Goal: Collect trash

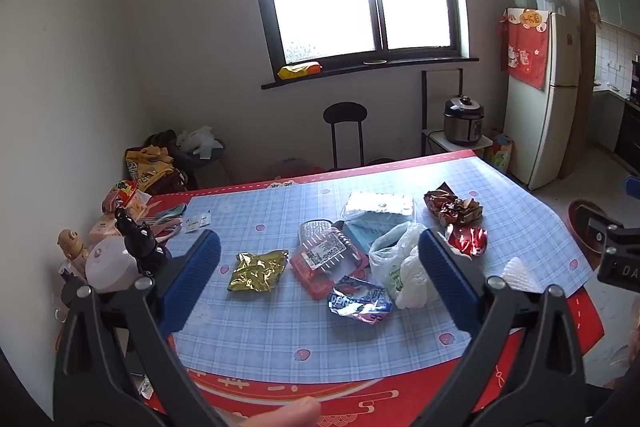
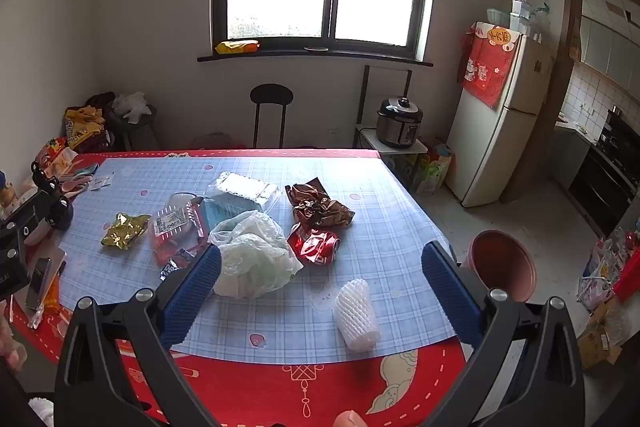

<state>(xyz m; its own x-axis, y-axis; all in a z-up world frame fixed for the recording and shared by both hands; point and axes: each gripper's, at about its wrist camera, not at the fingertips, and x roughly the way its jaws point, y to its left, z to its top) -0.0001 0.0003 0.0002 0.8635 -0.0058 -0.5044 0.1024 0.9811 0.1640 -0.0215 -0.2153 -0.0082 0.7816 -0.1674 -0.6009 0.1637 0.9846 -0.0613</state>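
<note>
Trash lies scattered on the blue checked tablecloth (image 1: 280, 327): a gold foil wrapper (image 1: 256, 271), a red tray with a label (image 1: 326, 259), a blue-silver wrapper (image 1: 358, 301), a crumpled white plastic bag (image 2: 252, 255), a clear plastic box (image 2: 242, 191), a brown-red wrapper (image 2: 316, 205), a crushed red wrapper (image 2: 314, 243) and a white foam net sleeve (image 2: 356, 311). My left gripper (image 1: 320, 281) is open and empty above the table's near edge. My right gripper (image 2: 320, 283) is open and empty, above the near edge close to the foam sleeve.
A pink-brown bin (image 2: 502, 265) stands on the floor right of the table. Bottles, a black figure (image 1: 138, 247) and snack packs crowd the table's left edge. A phone (image 2: 40, 281) lies at the left. A stool (image 2: 271, 115), rice cooker (image 2: 399, 123) and fridge (image 2: 500, 115) stand behind.
</note>
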